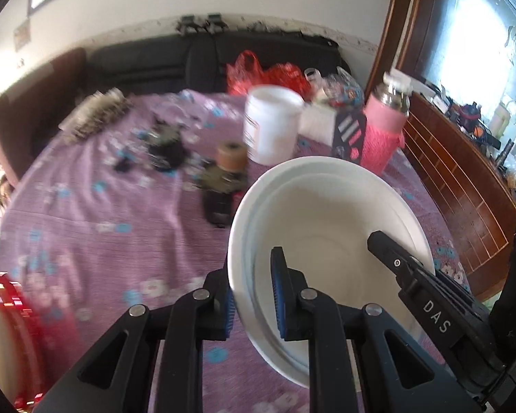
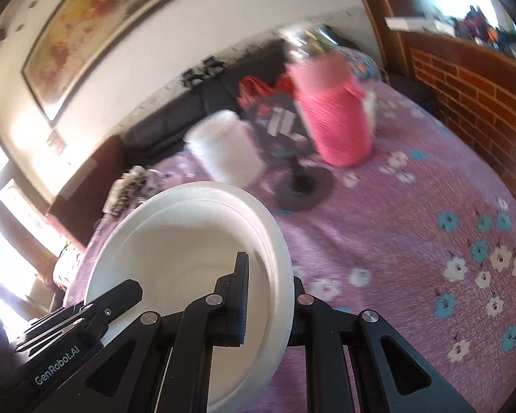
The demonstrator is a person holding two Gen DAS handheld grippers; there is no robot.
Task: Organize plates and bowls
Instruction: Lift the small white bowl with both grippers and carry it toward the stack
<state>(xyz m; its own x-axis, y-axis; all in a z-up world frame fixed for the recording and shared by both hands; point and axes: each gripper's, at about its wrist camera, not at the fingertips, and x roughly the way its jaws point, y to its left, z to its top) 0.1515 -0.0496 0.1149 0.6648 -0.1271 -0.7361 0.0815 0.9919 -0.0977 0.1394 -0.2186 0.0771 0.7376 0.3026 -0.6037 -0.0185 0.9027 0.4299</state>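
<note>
A white bowl [image 1: 330, 227] is held above the purple flowered tablecloth [image 1: 86, 241]. It looks like two nested white bowls, going by the double rim. My left gripper [image 1: 254, 296] is shut on its left rim, one finger inside and one outside. The right gripper's finger [image 1: 395, 258] reaches inside from the right. In the right wrist view the same bowl [image 2: 189, 241] fills the lower left. My right gripper [image 2: 268, 303] is shut on its right rim. The left gripper's finger [image 2: 120, 296] shows at its left edge.
On the table stand a white tub [image 1: 271, 124], a pink-sleeved flask [image 1: 382, 130], a brown tape roll [image 1: 232, 155], dark small items [image 1: 165, 144] and a red bag [image 1: 258, 75]. A red object [image 1: 3, 309] sits at the near left. A dark round mat [image 2: 306, 186] lies ahead.
</note>
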